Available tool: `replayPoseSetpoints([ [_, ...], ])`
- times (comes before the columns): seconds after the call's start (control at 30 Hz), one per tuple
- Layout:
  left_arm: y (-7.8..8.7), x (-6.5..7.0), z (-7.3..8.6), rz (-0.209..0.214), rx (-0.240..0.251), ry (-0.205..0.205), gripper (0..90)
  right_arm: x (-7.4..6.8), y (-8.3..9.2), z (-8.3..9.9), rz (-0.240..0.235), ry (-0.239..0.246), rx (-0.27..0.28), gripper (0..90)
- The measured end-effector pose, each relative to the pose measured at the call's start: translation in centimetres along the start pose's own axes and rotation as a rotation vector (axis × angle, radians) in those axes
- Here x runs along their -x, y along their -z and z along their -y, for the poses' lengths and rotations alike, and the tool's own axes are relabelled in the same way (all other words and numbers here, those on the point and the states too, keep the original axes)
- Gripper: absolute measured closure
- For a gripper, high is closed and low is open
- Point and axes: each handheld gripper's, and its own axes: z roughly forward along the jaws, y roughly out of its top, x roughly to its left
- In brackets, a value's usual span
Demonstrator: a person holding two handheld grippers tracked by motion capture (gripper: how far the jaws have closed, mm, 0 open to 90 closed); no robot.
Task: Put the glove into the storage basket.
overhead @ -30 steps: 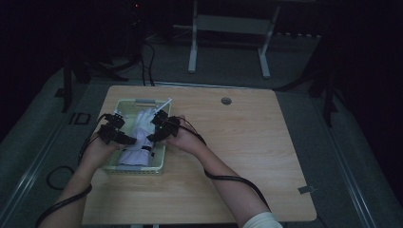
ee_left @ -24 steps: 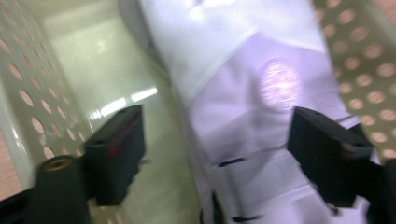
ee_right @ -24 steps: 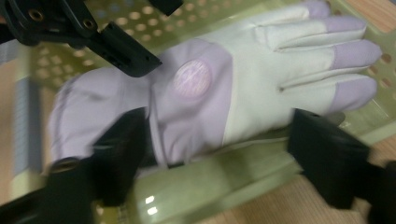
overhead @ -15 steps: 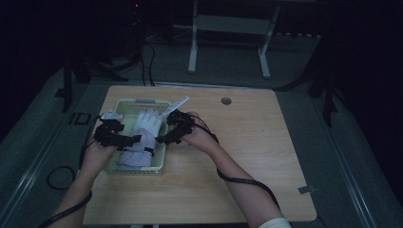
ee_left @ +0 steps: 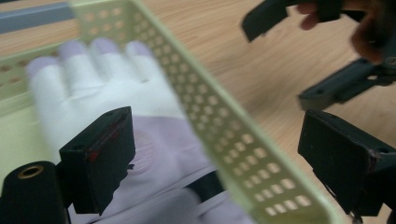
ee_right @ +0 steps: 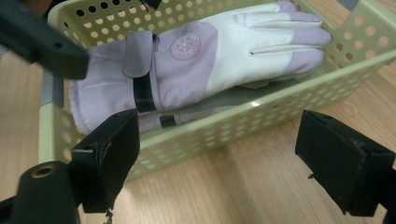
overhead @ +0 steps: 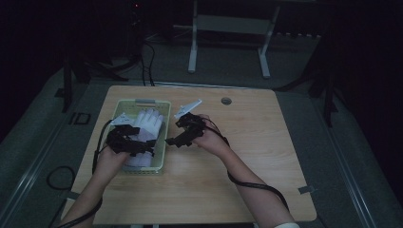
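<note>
Nearest us, our left gripper [overhead: 130, 142] hangs over the pale green basket [overhead: 161, 137], jaws spread wide astride its wall. Our right gripper [overhead: 183, 135] gapes just beside it, empty. Inside the basket lies the white-and-lilac glove [ee_right: 196, 56], on the wooden table [overhead: 247, 142].

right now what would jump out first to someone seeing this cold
A white and lilac glove lying in a pale green perforated basket at the left of the wooden table draws the eye. The left hand-held gripper hangs open above it, one jaw over the glove, the other outside the basket wall. The right hand-held gripper, also open, sits just outside the basket's right side.
</note>
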Motion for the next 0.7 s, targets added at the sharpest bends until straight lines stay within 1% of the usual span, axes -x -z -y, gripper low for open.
replayPoseSetpoints([
  [0.03,-0.2,0.7,-0.1,0.019,0.005,-0.01,11.5,0.1,0.5,0.4,0.003,-0.002,0.008,13.8],
  [0.07,-0.3,1.1,-0.2,0.024,0.008,-0.013,11.5,0.1,0.7,0.5,0.004,-0.005,0.014,13.8],
  [0.1,-0.3,1.1,-0.2,0.024,0.008,-0.013,11.4,0.1,0.7,0.5,0.004,-0.005,0.014,13.8],
  [0.13,-0.5,2.0,-0.3,0.04,0.008,-0.033,11.4,0.3,1.3,1.0,0.009,-0.013,0.021,13.8],
  [0.17,-0.5,2.0,-0.3,0.04,0.008,-0.033,11.4,0.3,1.3,1.0,0.009,-0.013,0.021,13.8],
  [0.2,-0.7,2.8,-0.4,0.05,0.014,-0.041,11.5,0.4,1.7,1.3,0.01,-0.017,0.031,13.8],
  [0.23,-0.7,2.8,-0.4,0.05,0.014,-0.041,11.4,0.4,1.7,1.3,0.01,-0.017,0.031,13.8],
  [0.27,-1.0,3.6,-0.5,0.071,0.014,-0.053,11.4,0.5,2.2,1.7,0.01,-0.023,0.037,13.8],
  [0.3,-1.0,3.6,-0.5,0.071,0.014,-0.053,11.4,0.6,2.4,1.9,0.011,-0.026,0.041,13.8],
  [0.33,-1.3,4.4,-0.5,0.086,0.024,-0.06,11.4,0.6,2.7,2.2,0.005,-0.034,0.049,13.8],
  [0.37,-1.3,4.4,-0.5,0.086,0.024,-0.06,11.4,0.6,2.7,2.2,0.005,-0.034,0.049,13.8],
  [0.4,-1.7,5.2,-0.5,0.093,0.017,-0.075,11.4,0.8,3.0,2.7,0.004,-0.038,0.053,13.8],
  [0.43,-1.7,5.2,-0.5,0.093,0.017,-0.075,11.4,0.8,3.0,2.7,0.004,-0.038,0.053,13.8],
  [0.47,-2.3,5.9,-0.4,0.091,0.003,-0.108,11.4,0.9,3.2,3.2,0.008,-0.044,0.048,13.8],
  [0.5,-2.3,5.9,-0.4,0.091,0.003,-0.108,11.4,0.9,3.2,3.2,0.008,-0.044,0.048,13.8],
  [0.53,-2.8,6.4,-0.4,0.098,-0.016,-0.131,11.4,1.0,3.4,3.9,0.006,-0.054,0.049,13.8],
  [0.6,-3.3,6.9,-0.4,0.111,-0.02,-0.144,11.4,1.1,3.8,4.5,-0.002,-0.065,0.058,13.8],
  [0.63,-3.3,6.9,-0.4,0.111,-0.02,-0.144,11.4,1.1,3.8,4.5,-0.002,-0.065,0.058,13.8],
  [0.67,-3.7,7.4,-0.5,0.12,-0.026,-0.154,11.4,1.1,4.0,4.8,-0.002,-0.066,0.06,13.9],
  [0.7,-3.8,7.7,-0.5,0.129,-0.024,-0.153,11.4,1.2,4.3,5.4,0.001,-0.07,0.064,13.8],
])
